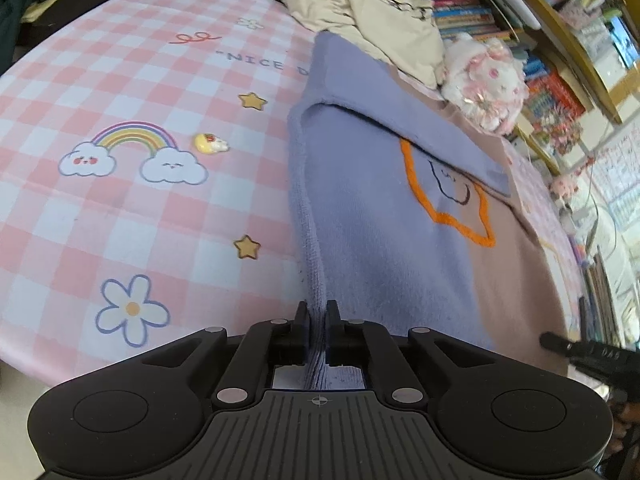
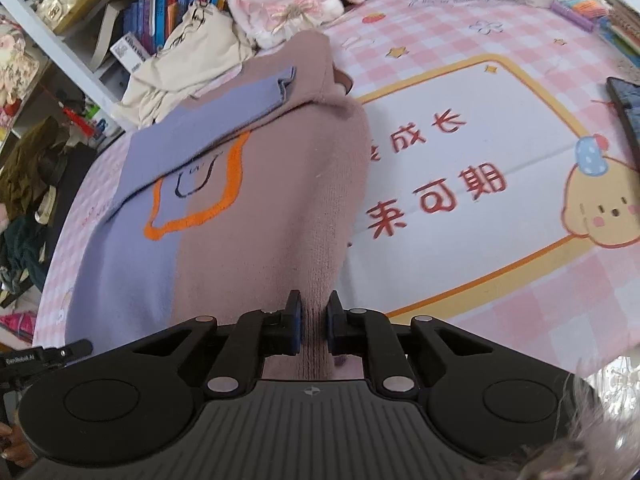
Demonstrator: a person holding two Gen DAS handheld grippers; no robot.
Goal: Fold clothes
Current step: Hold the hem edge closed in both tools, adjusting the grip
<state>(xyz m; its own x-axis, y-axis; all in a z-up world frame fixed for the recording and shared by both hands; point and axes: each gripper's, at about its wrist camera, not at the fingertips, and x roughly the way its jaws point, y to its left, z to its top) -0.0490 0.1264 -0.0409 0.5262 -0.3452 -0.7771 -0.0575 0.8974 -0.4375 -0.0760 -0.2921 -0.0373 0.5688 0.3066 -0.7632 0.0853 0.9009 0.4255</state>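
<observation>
Nearest the left wrist camera, the left gripper (image 1: 317,314) has its jaws clamped on the near lilac corner of the sweater (image 1: 372,216), knit bunched in a ridge between the pads. In the right wrist view the right gripper (image 2: 314,312) pinches the near mauve corner likewise. Holding both hem corners probably prepares lifting the near edge toward the far end. The sweater lies flat on the pink checked tablecloth (image 1: 120,80), soft fuzzy knit, half lilac, half mauve, with an orange outlined star (image 2: 200,196); one lilac sleeve (image 2: 236,108) is folded across its chest
</observation>
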